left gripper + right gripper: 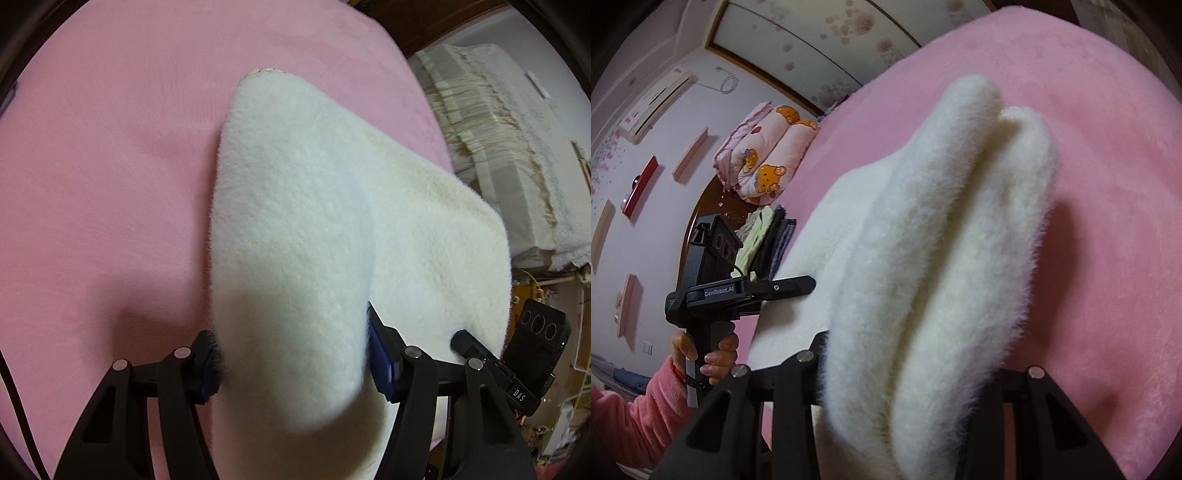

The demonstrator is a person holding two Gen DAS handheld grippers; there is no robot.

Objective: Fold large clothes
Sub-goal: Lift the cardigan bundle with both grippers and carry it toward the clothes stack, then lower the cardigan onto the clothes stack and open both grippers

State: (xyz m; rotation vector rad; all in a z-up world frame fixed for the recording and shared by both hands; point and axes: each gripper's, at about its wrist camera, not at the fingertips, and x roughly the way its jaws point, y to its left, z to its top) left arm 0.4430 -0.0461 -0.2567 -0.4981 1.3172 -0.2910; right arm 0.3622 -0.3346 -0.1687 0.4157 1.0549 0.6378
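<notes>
Thick white fleece garment [295, 229] fills both my clenched grippers, left [295, 363] and right [916, 373], so I lift evenly above the pink bed [92, 184], keeping layers aligned.

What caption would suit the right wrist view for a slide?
Right gripper clamps a bunched fold of fluffy white garment above the pink bed cover, with the left gripper alongside.

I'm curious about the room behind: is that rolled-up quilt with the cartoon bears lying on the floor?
No: in the right wrist view the bear-print quilt sits up on the far end of the pink bed cover, beside the wall.
</notes>
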